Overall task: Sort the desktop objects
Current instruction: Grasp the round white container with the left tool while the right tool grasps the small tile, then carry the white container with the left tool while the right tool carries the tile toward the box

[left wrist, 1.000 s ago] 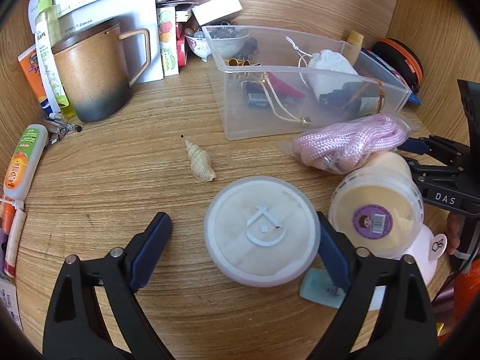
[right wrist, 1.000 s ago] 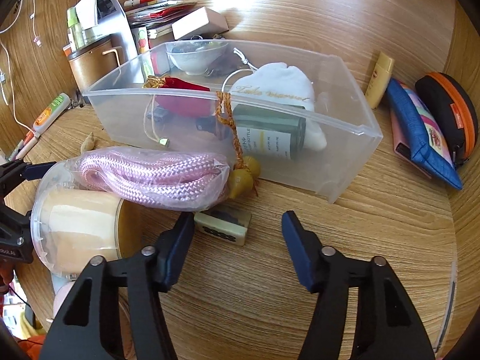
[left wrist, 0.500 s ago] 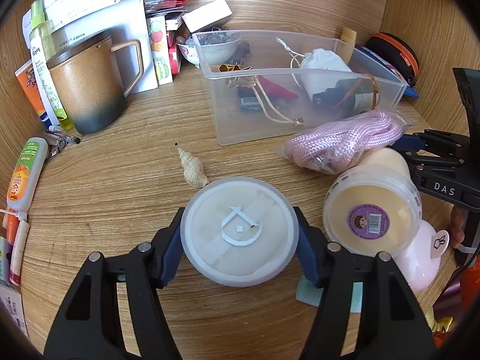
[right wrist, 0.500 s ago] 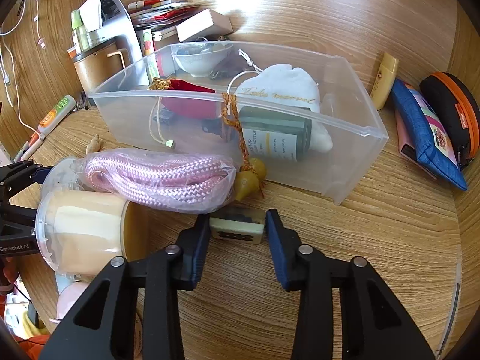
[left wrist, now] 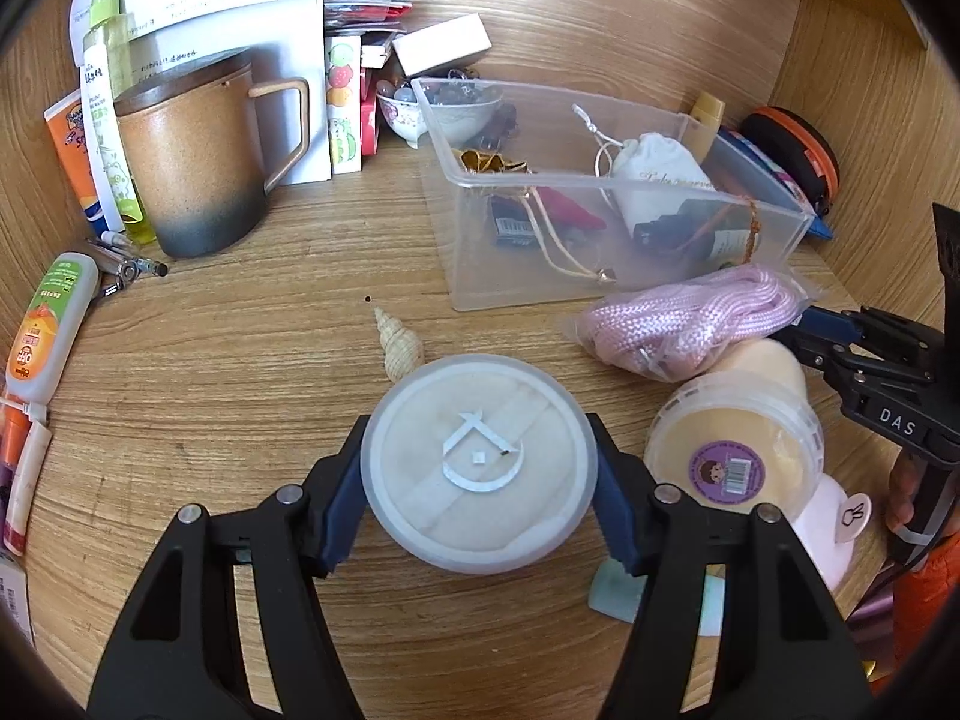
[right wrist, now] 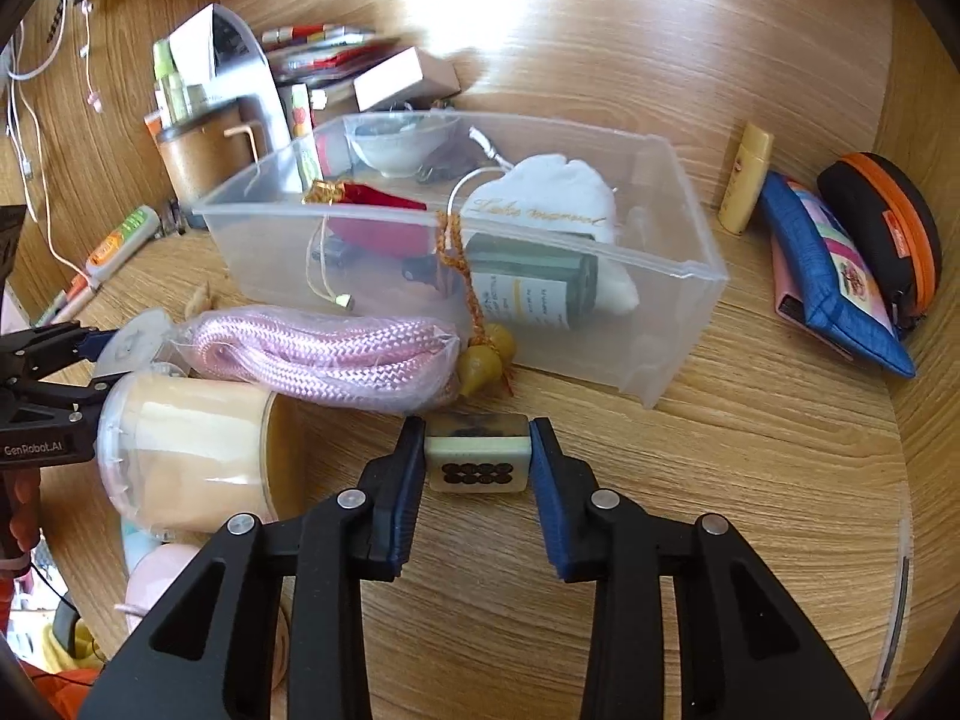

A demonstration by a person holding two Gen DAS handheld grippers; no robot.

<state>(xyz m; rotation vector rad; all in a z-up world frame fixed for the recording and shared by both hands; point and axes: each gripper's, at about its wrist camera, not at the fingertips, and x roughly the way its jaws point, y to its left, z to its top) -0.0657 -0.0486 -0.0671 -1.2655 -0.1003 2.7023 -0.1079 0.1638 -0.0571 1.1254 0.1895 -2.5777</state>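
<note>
Blue-padded, the left claw (left wrist: 478,498) pinches a round puff case (left wrist: 478,471) on the wooden desk (left wrist: 210,396). The right claw (right wrist: 477,459) pinches a mahjong tile (right wrist: 477,461) on the desk, just before the clear bin (right wrist: 678,324).

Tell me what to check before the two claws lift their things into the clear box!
1. Left claw pinches the round puff case on both sides: ok.
2. Right claw pinches the mahjong tile on both ends: ok.
3. Clear box is open on top: ok.
4. Box has free room: ok, the near right corner looks bare.
5. Pink rope bag lies between tile and box, so lift above it: not ok.
6. Both things lifted off the desk: cannot tell.
</note>
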